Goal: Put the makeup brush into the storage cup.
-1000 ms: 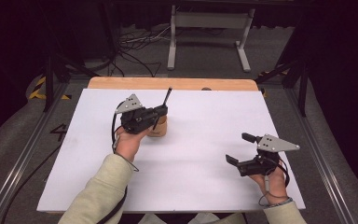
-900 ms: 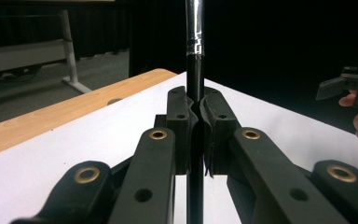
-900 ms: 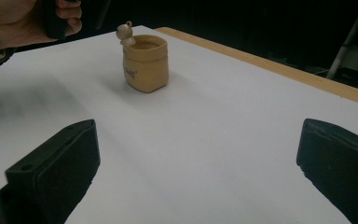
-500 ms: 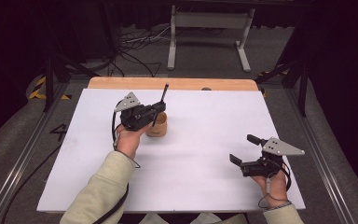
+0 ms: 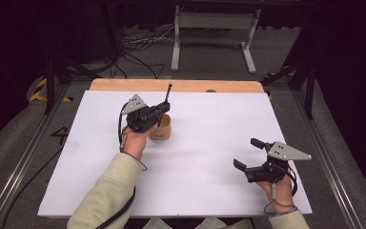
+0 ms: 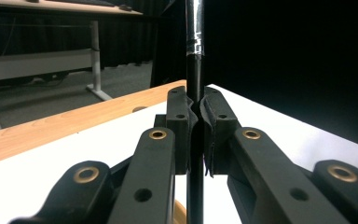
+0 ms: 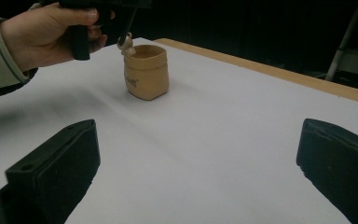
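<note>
The left gripper (image 5: 158, 113) holds a thin black rod (image 5: 166, 98) — its jaws are pressed together on the shaft, as the left gripper view shows, where the rod (image 6: 195, 84) runs straight up between the two pads (image 6: 179, 123). The rod's lower end, which carries a small pale tip (image 7: 126, 45), hangs at the mouth of a little tan cup (image 5: 160, 129) standing on the white table sheet (image 5: 209, 119) just beside the left hand (image 5: 134, 143); in the right gripper view the tip sits at the cup's (image 7: 146, 71) rim, though whether it touches is hard to tell.

The rod looks light, stiff and smooth, probably a bit slippery (a glossy band of tape shows higher up the shaft), so a firm pinch near the middle, as now, seems the sensible hold — too near either end and it would likely swing or twist in the pads. The cup looks small and light, with soft-cornered walls; it would probably tip or skid on the sheet if the rod pushes sideways against its rim. Taking it by opposite walls, low down, would seem safest.

The right gripper (image 5: 249, 155) rests near the table's right front part, well apart from the cup, jaws standing wide with nothing between them.
</note>
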`<state>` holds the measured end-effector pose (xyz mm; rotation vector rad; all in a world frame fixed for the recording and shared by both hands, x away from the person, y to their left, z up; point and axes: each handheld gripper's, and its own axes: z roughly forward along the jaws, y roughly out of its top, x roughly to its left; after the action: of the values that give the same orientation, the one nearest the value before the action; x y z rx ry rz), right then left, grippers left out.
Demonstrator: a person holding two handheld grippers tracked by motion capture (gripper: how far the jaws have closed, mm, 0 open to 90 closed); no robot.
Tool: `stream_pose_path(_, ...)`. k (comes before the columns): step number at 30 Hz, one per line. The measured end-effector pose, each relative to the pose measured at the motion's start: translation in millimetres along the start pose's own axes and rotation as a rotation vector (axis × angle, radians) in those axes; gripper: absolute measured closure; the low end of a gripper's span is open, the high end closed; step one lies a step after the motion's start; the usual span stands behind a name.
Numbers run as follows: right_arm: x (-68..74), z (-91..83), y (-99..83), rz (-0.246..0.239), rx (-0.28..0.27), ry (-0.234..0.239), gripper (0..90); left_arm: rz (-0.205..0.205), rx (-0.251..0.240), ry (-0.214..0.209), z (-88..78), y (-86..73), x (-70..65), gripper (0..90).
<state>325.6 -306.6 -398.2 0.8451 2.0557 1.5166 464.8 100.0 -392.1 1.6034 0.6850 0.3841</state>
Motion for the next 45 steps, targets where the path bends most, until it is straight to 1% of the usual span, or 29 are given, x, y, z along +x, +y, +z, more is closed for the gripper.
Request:
stream_pose_path(1, 0.2, 0.0, -0.1, 0.0, 0.0, 0.003, 0.0, 0.011, -0.001, 0.018, 1.7, -1.4, -0.8, 82.9)
stream_pose_path(2, 0.4, 0.2, -0.3, -0.001, 0.0, 0.006, 0.0, 0.012, -0.007, 0.029, 2.5, -2.1, -1.2, 82.9)
stream_pose_path(3, 0.4, 0.2, -0.3, -0.001, 0.0, 0.006, 0.0, 0.012, -0.007, 0.029, 2.5, -2.1, -1.2, 83.0)
stream_pose_path(4, 0.4, 0.7, -0.7, 0.009, 0.001, 0.021, 0.0, 0.019, -0.009, 0.045, 4.3, -2.8, -2.8, 83.0)
stream_pose_path(5, 0.5, 0.8, -0.7, 0.01, 0.001, 0.025, 0.0, 0.016, -0.007, 0.054, 5.4, -3.2, -3.7, 83.0)
stream_pose_path(8, 1.8, 1.0, -0.2, 0.005, -0.003, 0.039, 0.0, 0.016, -0.008, 0.073, 8.3, -3.7, -4.0, 83.0)
stream_pose_path(9, 2.3, 0.9, 0.1, 0.004, -0.006, 0.039, 0.0, 0.016, -0.008, 0.073, 8.3, -3.7, -4.0, 83.0)
stream_pose_path(10, 2.6, 0.8, 0.3, 0.003, -0.004, 0.041, 0.0, 0.03, -0.003, 0.081, 9.4, -3.7, -3.5, 83.0)
stream_pose_path(11, 2.8, 0.8, 0.4, 0.003, -0.005, 0.044, 0.0, 0.041, -0.008, 0.098, 10.4, -4.0, -3.4, 83.0)
stream_pose_path(12, 3.2, 1.1, 0.5, 0.002, -0.005, 0.049, 0.0, 0.036, -0.011, 0.103, 11.2, -4.6, -4.5, 83.0)
stream_pose_path(13, 3.4, 1.4, 0.4, 0.002, -0.004, 0.051, 0.0, 0.05, -0.012, 0.115, 12.5, -5.1, -5.1, 83.0)
stream_pose_path(14, 3.7, 1.8, 0.2, 0.003, -0.003, 0.054, 0.0, 0.048, -0.018, 0.133, 13.8, -6.0, -6.1, 83.0)
stream_pose_path(16, 4.0, 2.6, -0.1, 0.004, 0.0, 0.063, 0.0, 0.024, -0.029, 0.162, 16.3, -7.5, -7.1, 82.9)
stream_pose_path(17, 4.2, 2.9, -0.1, 0.003, 0.002, 0.066, 0.0, 0.024, -0.029, 0.174, 17.3, -8.3, -7.2, 82.9)
stream_pose_path(19, 4.5, 3.0, 0.0, 0.004, 0.001, 0.069, 0.0, 0.027, -0.032, 0.18, 18.6, -9.9, -7.7, 82.9)
stream_pose_path(20, 5.1, 3.0, 0.5, 0.002, -0.003, 0.077, 0.0, 0.027, -0.033, 0.194, 19.7, -11.1, -7.9, 82.9)
stream_pose_path(23, 5.4, 2.9, 0.8, 0.0, -0.005, 0.08, 0.0, 0.016, -0.04, 0.202, 21.4, -11.8, -9.1, 82.9)
stream_pose_path(24, 5.5, 3.1, 0.8, 0.001, -0.006, 0.085, 0.0, 0.023, -0.037, 0.202, 22.3, -11.9, -9.8, 82.9)
stream_pose_path(27, 5.9, 4.4, 0.2, 0.014, 0.004, 0.099, 0.0, 0.026, -0.034, 0.204, 23.4, -13.0, -10.5, 82.8)
stream_pose_path(32, 7.4, 4.8, 1.1, 0.004, 0.002, 0.106, 0.0, 0.036, -0.025, 0.224, 23.1, -16.7, -11.2, 82.8)
stream_pose_path(35, 8.8, 5.3, 1.6, 0.0, 0.004, 0.113, 0.0, 0.045, -0.021, 0.228, 23.8, -19.1, -12.5, 82.8)
stream_pose_path(36, 9.1, 5.6, 1.6, 0.001, 0.003, 0.115, 0.0, 0.039, -0.018, 0.229, 24.2, -20.3, -13.0, 82.8)
stream_pose_path(37, 9.4, 5.7, 1.6, 0.0, 0.003, 0.116, 0.0, 0.026, -0.025, 0.228, 24.5, -21.6, -12.9, 82.8)
stream_pose_path(41, 10.5, 6.4, 1.6, -0.004, 0.007, 0.126, 0.0, 0.024, -0.021, 0.242, 25.2, -22.2, -14.6, 82.7)
stream_pose_path(43, 10.9, 6.8, 1.6, -0.006, 0.008, 0.127, 0.0, 0.03, -0.022, 0.244, 25.7, -22.8, -15.0, 82.8)
stream_pose_path(45, 11.3, 7.2, 1.6, -0.008, 0.009, 0.13, 0.0, 0.043, -0.015, 0.257, 26.5, -24.0, -17.0, 82.8)
